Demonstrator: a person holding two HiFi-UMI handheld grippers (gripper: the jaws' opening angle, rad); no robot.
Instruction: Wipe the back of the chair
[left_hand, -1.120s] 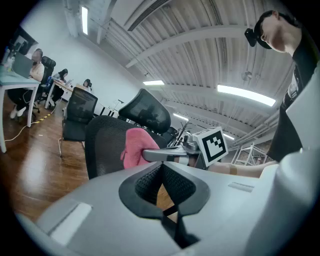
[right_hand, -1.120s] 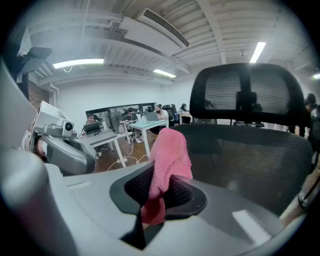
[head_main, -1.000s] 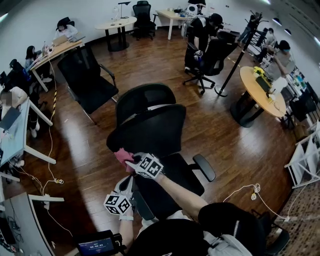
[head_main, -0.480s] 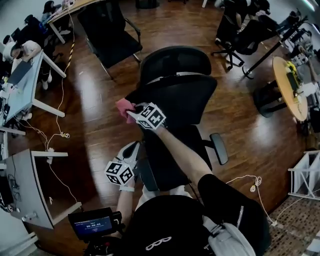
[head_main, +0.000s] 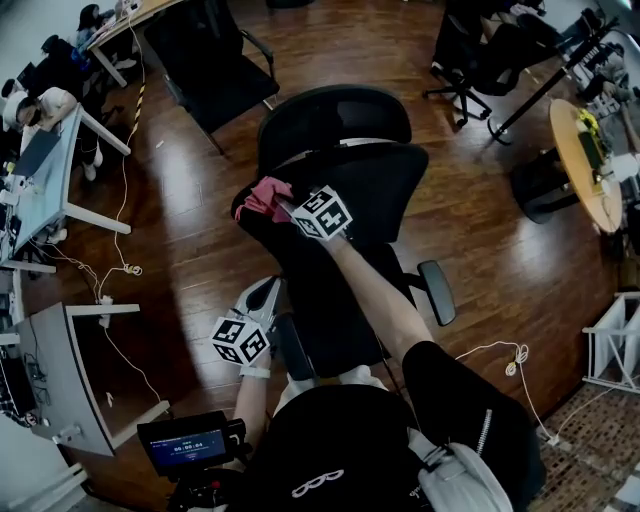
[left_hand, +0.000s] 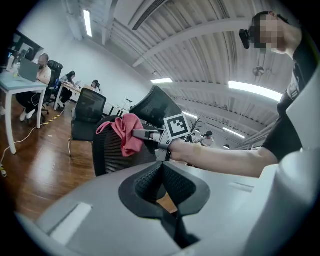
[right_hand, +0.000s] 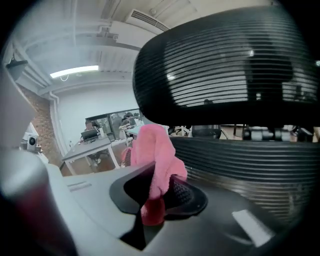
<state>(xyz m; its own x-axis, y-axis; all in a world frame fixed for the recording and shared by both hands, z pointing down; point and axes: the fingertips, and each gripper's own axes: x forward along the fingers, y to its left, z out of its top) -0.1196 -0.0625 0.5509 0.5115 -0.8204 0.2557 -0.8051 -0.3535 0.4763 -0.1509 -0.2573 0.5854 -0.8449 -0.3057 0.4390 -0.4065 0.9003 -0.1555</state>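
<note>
1. The left gripper is nearest, low beside the seat. Its jaws are together with nothing between them.
2. Past the seat, the right gripper has its jaws clamped on a pink cloth. A bunched fold sits between the pads and the rest hangs loose over the tips.
3. The cloth is at the upper left edge of the back, touching or just off the mesh. I cannot tell which.
4. The cloth looks soft, light and limp. It will likely drag and fold under pressure, so a deep pinch on a thick wad, as now, suits it better than a corner hold.
5. The back is black ribbed mesh on a stiff frame. The mesh probably gives under a push, and its ribs may snag the cloth. The chair will likely swivel or roll, so the free gripper could steady it at the armrest or the frame edge.
6. The headrest is beyond, just above the back, with the wood floor farther out.
</note>
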